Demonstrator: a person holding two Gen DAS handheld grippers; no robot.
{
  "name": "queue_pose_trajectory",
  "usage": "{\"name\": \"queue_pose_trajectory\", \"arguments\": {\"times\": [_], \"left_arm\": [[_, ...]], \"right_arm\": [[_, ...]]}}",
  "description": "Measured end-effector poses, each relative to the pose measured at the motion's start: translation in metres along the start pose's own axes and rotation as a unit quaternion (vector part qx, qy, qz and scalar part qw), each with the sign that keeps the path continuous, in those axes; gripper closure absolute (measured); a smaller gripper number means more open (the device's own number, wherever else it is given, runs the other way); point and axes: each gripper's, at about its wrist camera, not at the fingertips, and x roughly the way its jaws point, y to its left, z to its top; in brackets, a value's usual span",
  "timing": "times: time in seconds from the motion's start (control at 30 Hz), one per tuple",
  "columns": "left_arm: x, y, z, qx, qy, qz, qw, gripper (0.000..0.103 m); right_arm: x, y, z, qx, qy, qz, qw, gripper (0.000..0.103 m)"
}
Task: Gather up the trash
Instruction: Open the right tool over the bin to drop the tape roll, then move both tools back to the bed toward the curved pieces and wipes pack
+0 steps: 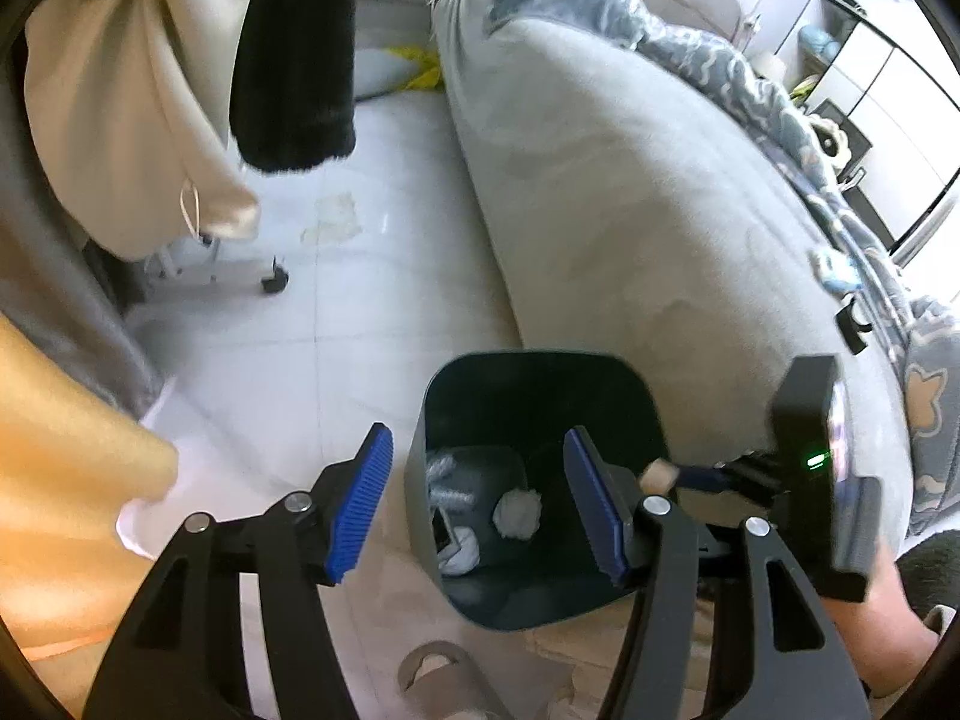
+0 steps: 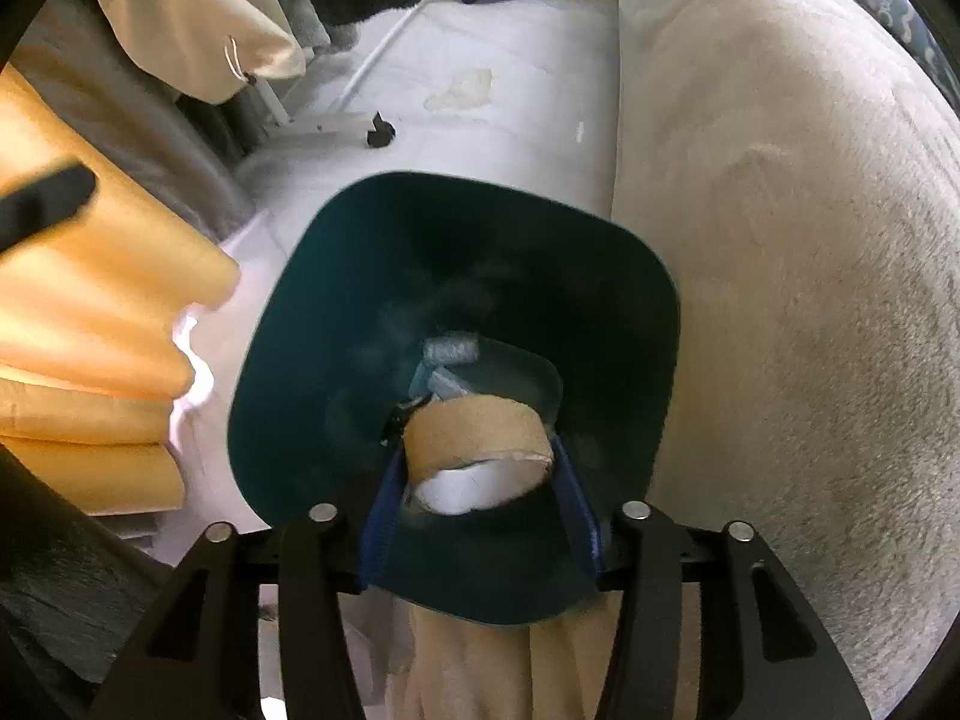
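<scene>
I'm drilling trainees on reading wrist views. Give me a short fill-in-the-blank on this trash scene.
1. The right gripper is shut on a cardboard ___.
2. That item hangs above the open dark ___.
3. The left gripper has its jaws ___.
4. The crumpled white paper lies ___ the bin.

Missing: tube; bin; open; inside

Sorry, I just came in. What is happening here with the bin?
A person is collecting trash with two handheld tools. The right tool is shut on a cardboard tube and holds it over the dark bin, which stands on the floor beside the grey bed. The left tool is open and empty. Crumpled paper already lies inside the bin.
</scene>
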Motion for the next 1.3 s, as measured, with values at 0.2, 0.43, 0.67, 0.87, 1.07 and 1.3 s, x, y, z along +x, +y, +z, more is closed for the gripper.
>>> {"name": "queue_pose_trajectory", "arguments": {"times": [0.2, 0.43, 0.67, 0.87, 1.07, 1.3], "left_arm": [[-0.017, -0.009, 0.008, 0.011, -0.029, -0.009, 0.9995, 0.041], [-0.034, -0.023, 0.026, 0.033, -0.073, -0.027, 0.9964, 0.041], [-0.031, -0.048, 0.042, 0.062, -0.098, -0.049, 0.9921, 0.041], [-0.037, -0.069, 0.054, 0.070, -0.125, -0.077, 0.9868, 0.037], [-0.030, -0.089, 0.061, 0.080, -0.134, -0.092, 0.9835, 0.030], [-0.024, -0.108, 0.072, 0.098, -0.143, -0.109, 0.9788, 0.025]], "right_arm": [[0.005, 0.006, -0.001, -0.011, 0.009, -0.008, 1.000, 0.037], [-0.012, 0.004, 0.001, -0.009, -0.010, -0.010, 1.000, 0.035], [-0.047, -0.009, 0.007, 0.004, -0.057, -0.005, 0.998, 0.031], [-0.090, -0.034, 0.010, 0.017, -0.112, -0.016, 0.993, 0.029], [-0.131, -0.064, 0.012, 0.025, -0.161, -0.041, 0.986, 0.023], [-0.158, -0.096, 0.012, 0.035, -0.193, -0.061, 0.979, 0.020]]}}
